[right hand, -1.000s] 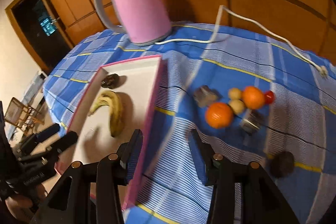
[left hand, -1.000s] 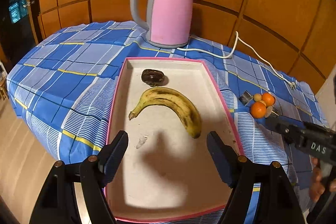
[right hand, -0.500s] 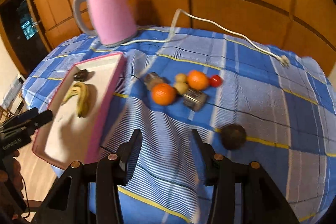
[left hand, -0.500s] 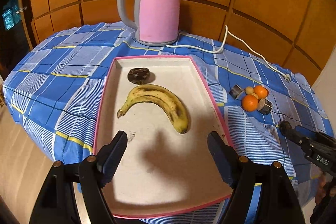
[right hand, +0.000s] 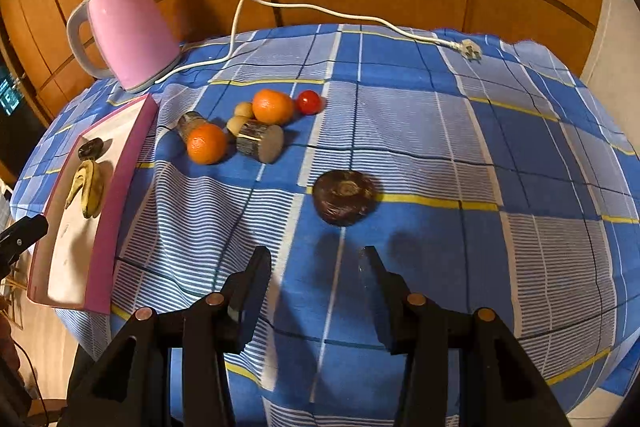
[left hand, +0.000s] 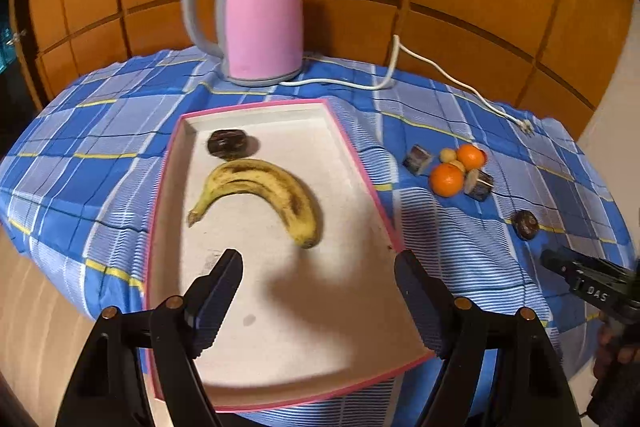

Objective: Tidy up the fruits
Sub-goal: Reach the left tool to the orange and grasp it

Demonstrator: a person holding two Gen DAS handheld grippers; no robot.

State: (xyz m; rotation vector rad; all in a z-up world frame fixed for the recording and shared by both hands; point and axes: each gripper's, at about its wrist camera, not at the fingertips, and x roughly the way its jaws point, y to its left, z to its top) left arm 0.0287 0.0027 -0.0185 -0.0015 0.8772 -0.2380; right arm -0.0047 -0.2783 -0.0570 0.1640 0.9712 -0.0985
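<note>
A pink-rimmed white tray holds a spotted banana and a dark round fruit. My left gripper hovers open over the tray's near half, empty. On the checked cloth lies a dark brown fruit, just ahead of my right gripper, which stands open and empty. Farther back sits a cluster: two oranges, a red tomato, small pale fruits and two dark cut stalk pieces. The right gripper's body shows at the left wrist view's right edge.
A pink kettle stands at the back of the table, its white cord and plug trailing across the cloth. Wooden panelling rises behind. The tray overhangs the table's near edge. The cloth drops off at the right.
The right gripper has swung to the right, away from the tray, and now faces the dark brown fruit closely. The left gripper has shifted slightly over the tray. Both jaws are unchanged.
</note>
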